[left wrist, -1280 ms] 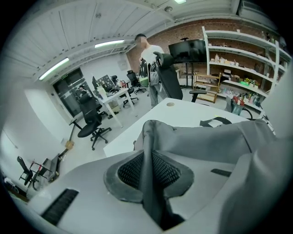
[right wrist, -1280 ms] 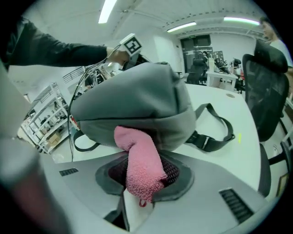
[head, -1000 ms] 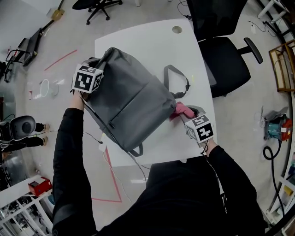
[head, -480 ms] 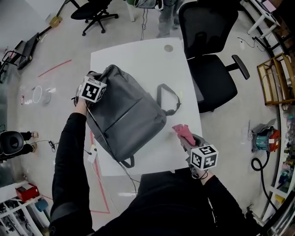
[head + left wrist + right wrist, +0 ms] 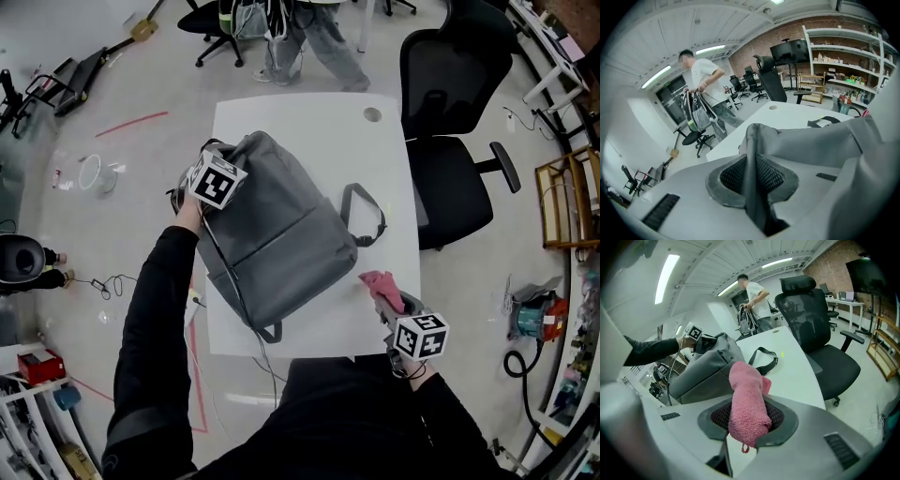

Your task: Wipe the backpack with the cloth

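Observation:
A grey backpack (image 5: 281, 234) lies across the white table (image 5: 309, 117), its black strap (image 5: 364, 211) trailing to the right. My left gripper (image 5: 197, 199) is shut on a fold of the backpack's fabric (image 5: 754, 173) at its top left end. A pink cloth (image 5: 380, 283) is pinched in my right gripper (image 5: 386, 298), which hovers at the table's near right corner, apart from the backpack (image 5: 708, 369). In the right gripper view the cloth (image 5: 747, 404) sticks up between the jaws.
A black office chair (image 5: 450, 103) stands right of the table. A person (image 5: 300, 33) stands beyond the far edge, holding a bag. Cables, a red box (image 5: 39, 366) and floor tape lie to the left. Shelves (image 5: 848, 70) line the far wall.
My right gripper has pulled the pink cloth away from the backpack's right edge toward the table's near right corner and rolled. The left gripper keeps its hold.

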